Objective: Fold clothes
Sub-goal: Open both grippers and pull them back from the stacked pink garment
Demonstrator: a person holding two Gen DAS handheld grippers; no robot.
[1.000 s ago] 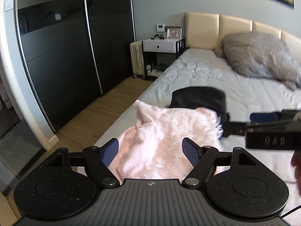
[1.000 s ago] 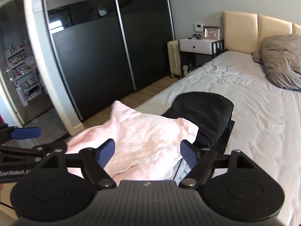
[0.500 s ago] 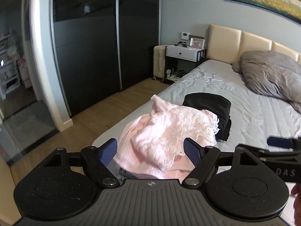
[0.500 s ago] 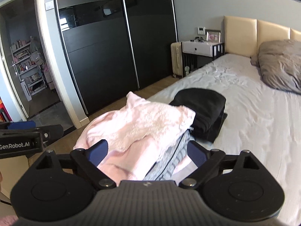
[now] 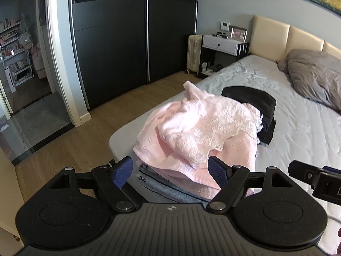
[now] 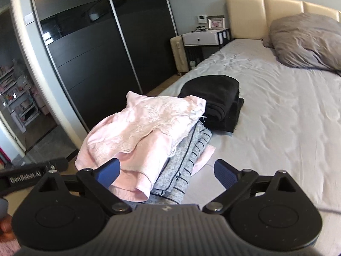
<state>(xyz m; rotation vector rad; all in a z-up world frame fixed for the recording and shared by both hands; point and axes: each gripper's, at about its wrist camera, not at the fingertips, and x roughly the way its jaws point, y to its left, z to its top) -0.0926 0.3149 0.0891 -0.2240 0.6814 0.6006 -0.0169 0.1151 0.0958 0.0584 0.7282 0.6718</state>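
- I am looking across the bed [image 5: 298, 128], whose pale wrinkled sheet is filling the right side of both views, with its cream headboard [image 6: 264, 15] standing against the far wall.
- The dark sliding wardrobe [image 5: 132, 32] is running along the wall to the left of the bed, with a strip of wooden floor [image 5: 64, 149] lying between them.
- A grey pillow [image 6: 304, 40] is slumping at the head of the bed, well apart from the clothes.
- The white nightstand [image 5: 221, 44] is standing beside the headboard, with a cream suitcase [image 5: 194, 53] just beside it.
- The folded black garment [image 6: 215, 98] is lying on the sheet, touching the far side of the pile.
- The pink garment [image 5: 198, 132] is lying on top of the pile near the bed's corner, its lacy layer uppermost.
- The grey striped garment [image 6: 185, 164] is lying under the pink one, showing on the right side.
- I am holding the left gripper [image 5: 170, 171] spread wide before the pile, gripping nothing.
- I am holding the right gripper [image 6: 166, 171] spread wide too, with nothing between its pads.
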